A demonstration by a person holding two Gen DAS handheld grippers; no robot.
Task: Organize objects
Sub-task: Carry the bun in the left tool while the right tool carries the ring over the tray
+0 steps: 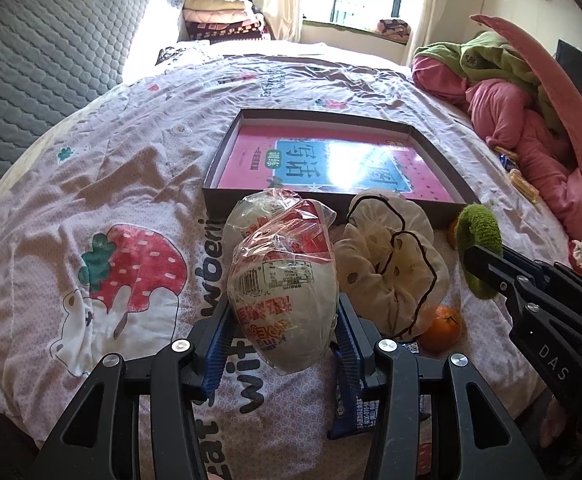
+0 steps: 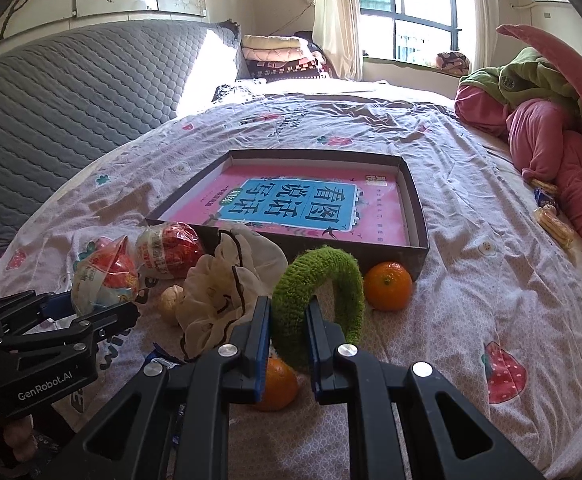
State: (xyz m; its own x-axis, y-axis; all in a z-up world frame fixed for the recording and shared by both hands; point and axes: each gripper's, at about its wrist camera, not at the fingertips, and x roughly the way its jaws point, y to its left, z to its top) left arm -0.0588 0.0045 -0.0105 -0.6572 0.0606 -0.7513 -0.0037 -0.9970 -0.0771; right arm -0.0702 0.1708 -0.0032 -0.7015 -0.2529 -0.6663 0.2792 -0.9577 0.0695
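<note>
We hold two things above the bed. Our left gripper is clamped on a wrapped bun in clear plastic, its blue pads pressing both sides. Our right gripper is closed tight on a green scrunchie, pinching one side of the loop so the rest arches upward. Ahead lies a shallow box with a pink book flat inside. Just before the box sit a second bun, a cream cloth with dark trim, a walnut and two oranges, one touching the box's near wall, the other under the right gripper. Pink clothes are heaped at the far right.
</note>
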